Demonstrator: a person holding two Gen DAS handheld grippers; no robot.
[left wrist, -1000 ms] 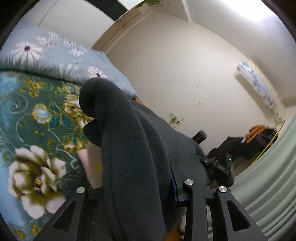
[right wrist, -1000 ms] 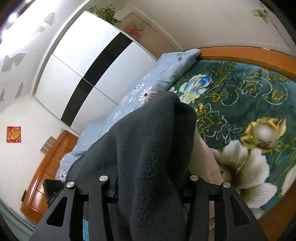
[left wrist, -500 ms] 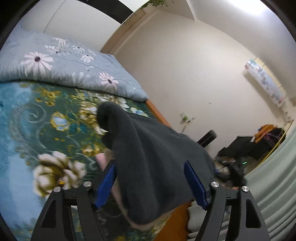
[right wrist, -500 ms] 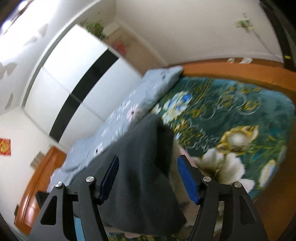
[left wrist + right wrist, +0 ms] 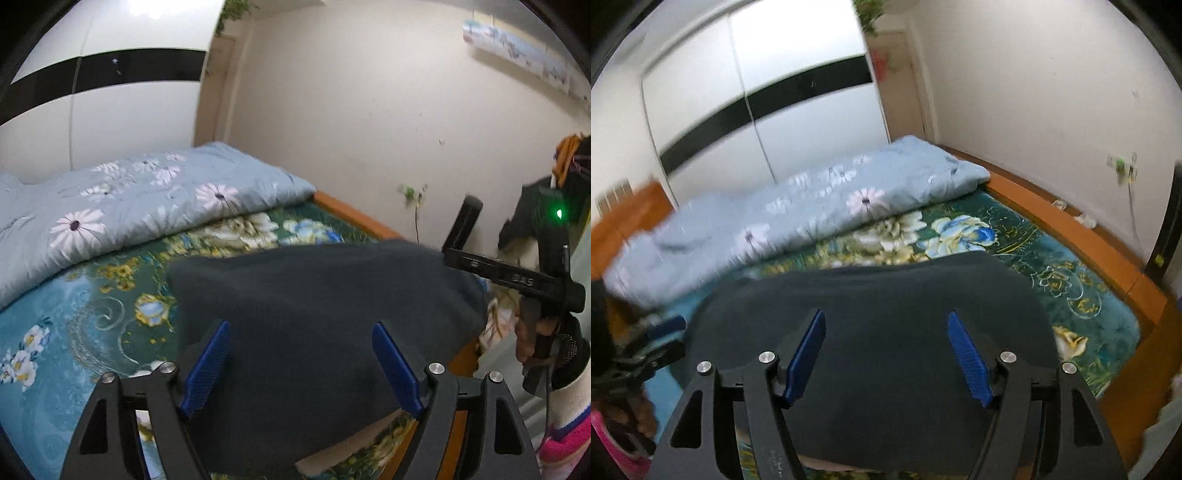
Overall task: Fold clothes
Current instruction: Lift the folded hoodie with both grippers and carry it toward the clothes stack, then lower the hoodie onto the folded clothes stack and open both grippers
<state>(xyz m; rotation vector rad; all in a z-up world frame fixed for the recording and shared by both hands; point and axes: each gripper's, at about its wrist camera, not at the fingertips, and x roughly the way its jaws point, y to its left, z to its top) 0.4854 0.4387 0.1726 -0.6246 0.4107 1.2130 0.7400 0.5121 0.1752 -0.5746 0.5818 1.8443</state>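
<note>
Left wrist view. Your left tool: fingers spread wide, blue pads apart, gripping nothing. Dark grey fleece garment: lies folded on the bed, spread across the floral green blanket, directly below and ahead of the tool. Pale blue daisy quilt: bunched along the far side of the bed, well apart from the garment. Your right tool: seen at the right edge, just beside the garment's far corner; you cannot tell its spread from here.

Right wrist view. Your right tool: fingers wide, holding nothing. Garment: flat on the blanket, filling the space under the tool. Quilt: behind it. Wooden bed frame: runs along the right. Your left tool: blurred at the left edge.
</note>
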